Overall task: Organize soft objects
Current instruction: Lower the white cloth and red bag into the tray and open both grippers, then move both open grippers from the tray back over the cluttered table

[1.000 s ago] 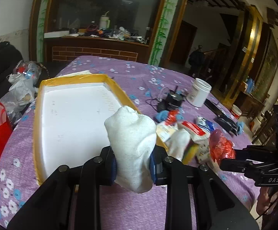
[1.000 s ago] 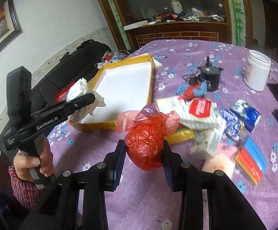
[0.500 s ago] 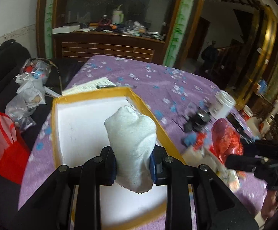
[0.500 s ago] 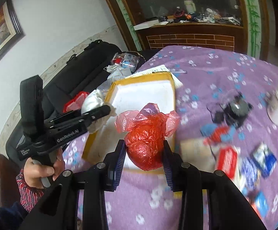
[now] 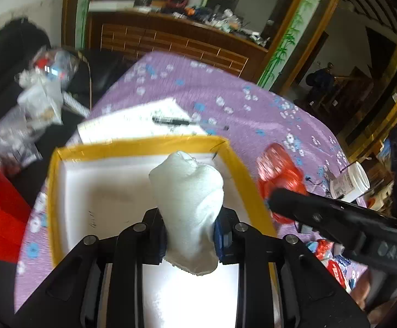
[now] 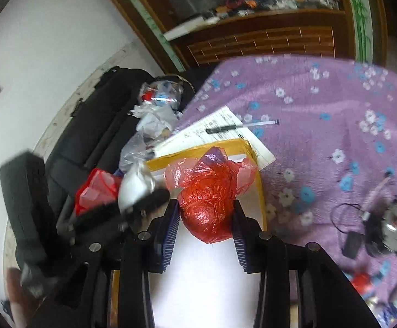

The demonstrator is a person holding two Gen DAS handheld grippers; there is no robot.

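Observation:
My left gripper [image 5: 190, 235] is shut on a rolled white cloth [image 5: 188, 199] and holds it above the white foam tray with a yellow rim [image 5: 102, 150]. My right gripper [image 6: 205, 221] is shut on a crumpled red plastic bag [image 6: 209, 205] and holds it above the same tray [image 6: 261, 191], near its far right corner. The red bag [image 5: 277, 169] and right gripper also show at the right of the left wrist view. The left gripper with the white cloth [image 6: 135, 188] shows blurred at the left of the right wrist view.
A notepad [image 5: 132, 125] with a black pen [image 5: 171, 121] lies past the tray on the purple flowered tablecloth [image 6: 321, 104]. A white jar [image 5: 351, 181], a black device with a cord [image 6: 390, 227] and small packets lie to the right. Bags pile up off the table's left.
Both grippers have moved left and forward from over the pile of packets to above the tray, each still holding its object. The tray now lies directly below both.

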